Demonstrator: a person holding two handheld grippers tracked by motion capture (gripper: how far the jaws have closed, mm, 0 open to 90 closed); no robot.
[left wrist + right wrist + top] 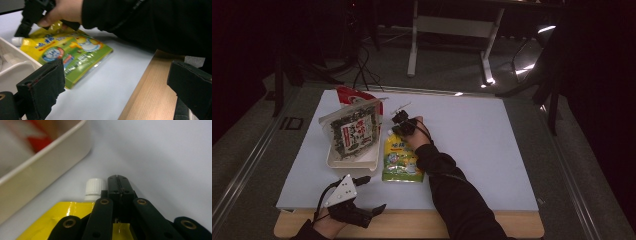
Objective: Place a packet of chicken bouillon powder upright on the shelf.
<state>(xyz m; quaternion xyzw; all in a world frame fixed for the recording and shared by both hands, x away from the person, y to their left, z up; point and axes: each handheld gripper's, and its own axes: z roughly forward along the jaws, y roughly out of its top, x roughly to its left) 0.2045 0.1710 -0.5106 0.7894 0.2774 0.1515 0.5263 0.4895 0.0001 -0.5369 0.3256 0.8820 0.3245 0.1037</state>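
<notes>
Dim room, dark floor, a white table frame at the back. Pale blue-white mat point(472, 145) covers a wooden worktop point(412, 226), whose bare edge shows along the near side.

Yellow-and-green flat spouted refill pouch point(401, 159) lies flat on the mat, white screw cap point(94, 187) pointing away from the person, just beside the cream shallow plastic tray point(353, 161). Tray holds a dark green-and-white printed snack bag point(353, 131) propped upright, with a red-and-white packet point(354, 95) behind it.

Right gripper point(402, 124): jaws clenched together, nothing between them. Tips sit at the pouch's top edge, immediately beside the cap; the right gripper view puts the closed tips alongside the cap. Contact with the pouch cannot be told.

Left gripper point(373, 192): jaws spread wide, released, low at the near mat edge by the tray corner, aimed towards the pouch.

Judgement: step in hand looks like positioning on the pouch's spout end, possibly to pin or nudge it. Next move likely calls for the right jaws to open before any grasp at the cap or neck, or for the left gripper to advance and take the pouch's lower edge.
</notes>
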